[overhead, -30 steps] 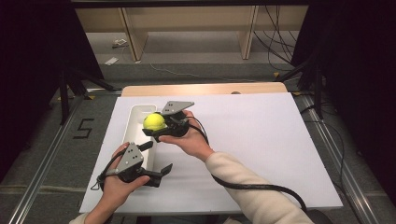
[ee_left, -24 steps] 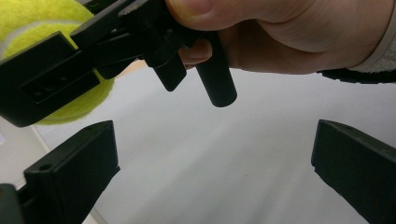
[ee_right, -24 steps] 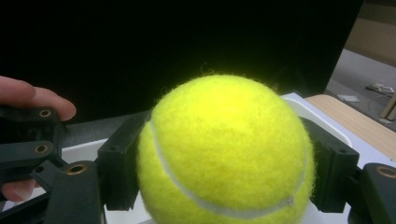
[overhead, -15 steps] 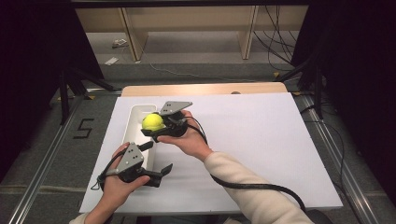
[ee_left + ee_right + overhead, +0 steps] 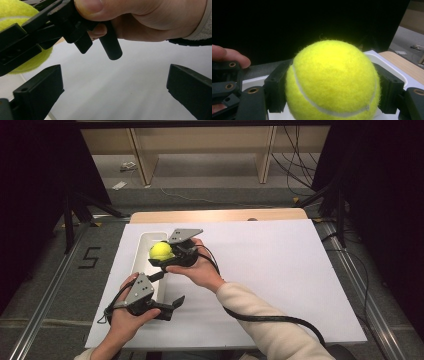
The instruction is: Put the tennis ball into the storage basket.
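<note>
In the high view, low and left of centre, the left claw (image 5: 170,306) sits nearest in the person's left hand (image 5: 125,317), its jaws spread wide with nothing between them, hanging just over the white sheet (image 5: 280,270) that covers the tabletop (image 5: 215,215). The left gripper view shows the same: two black jaws well apart at the lower corners of the frame, bare white sheet between them. Just beyond, a little left of the frame's centre, the right hand (image 5: 197,270) holds the right claw (image 5: 161,254), which pinches a yellow tennis ball (image 5: 161,251) (the right gripper view shows one black pad pressed against each side of the ball (image 5: 332,82), its white seam curving across the front). The ball hangs above the long white tray (image 5: 142,251) that lies along the sheet's left edge, and the tray's rim (image 5: 387,62) shows behind the ball in the right gripper view. Farther off, wooden shelving (image 5: 200,145) stands across the top of the frame.
</note>
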`<state>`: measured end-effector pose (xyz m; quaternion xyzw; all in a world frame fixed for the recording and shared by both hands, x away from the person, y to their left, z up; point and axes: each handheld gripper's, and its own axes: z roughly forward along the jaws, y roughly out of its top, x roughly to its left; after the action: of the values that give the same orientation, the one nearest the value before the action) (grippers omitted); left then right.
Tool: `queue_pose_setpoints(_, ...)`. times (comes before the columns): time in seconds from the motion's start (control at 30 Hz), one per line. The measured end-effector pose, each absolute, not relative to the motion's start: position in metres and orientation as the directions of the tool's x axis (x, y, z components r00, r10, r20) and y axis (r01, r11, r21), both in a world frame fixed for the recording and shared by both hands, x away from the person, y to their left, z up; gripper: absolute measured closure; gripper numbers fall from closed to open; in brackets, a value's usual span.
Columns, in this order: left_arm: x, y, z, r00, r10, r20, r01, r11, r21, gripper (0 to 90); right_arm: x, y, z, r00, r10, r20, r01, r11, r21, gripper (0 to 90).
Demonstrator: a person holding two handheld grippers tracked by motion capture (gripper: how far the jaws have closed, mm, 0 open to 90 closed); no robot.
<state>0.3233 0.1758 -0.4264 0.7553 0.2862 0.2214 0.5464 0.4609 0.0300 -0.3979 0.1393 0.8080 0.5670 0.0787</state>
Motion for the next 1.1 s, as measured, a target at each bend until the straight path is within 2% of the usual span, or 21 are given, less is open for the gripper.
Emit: queue_pose_setpoints(1.1, 0.3229, 0.1753, -0.4263, 0.741, 0.67, 0.028, 0.186, -0.246, 0.951, 0.3, 0.4628, 0.0381, -0.3949, -0.951, 0.307, 0.031, 0.135, 0.321, 0.937, 27.2)
